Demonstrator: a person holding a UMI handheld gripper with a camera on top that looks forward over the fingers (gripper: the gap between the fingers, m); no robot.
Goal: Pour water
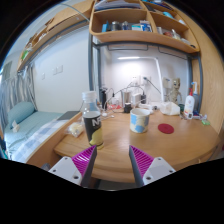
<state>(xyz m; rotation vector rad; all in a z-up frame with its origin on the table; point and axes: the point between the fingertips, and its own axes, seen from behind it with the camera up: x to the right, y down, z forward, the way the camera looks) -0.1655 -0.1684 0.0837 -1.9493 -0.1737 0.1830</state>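
A clear bottle (92, 119) with a dark label and a white cap stands upright on the wooden desk (170, 146), just ahead of my left finger. A mug (140, 121) with a printed pattern stands further on, ahead of the right finger. My gripper (112, 163) is open, its magenta pads (84, 159) spread wide, with only bare desk between them. Neither finger touches the bottle.
A small red lid or coaster (166, 128) lies right of the mug. Bottles, a jar and clutter line the back of the desk (150, 104). Shelves (140, 25) hang overhead. A bed (30, 125) lies to the left of the desk.
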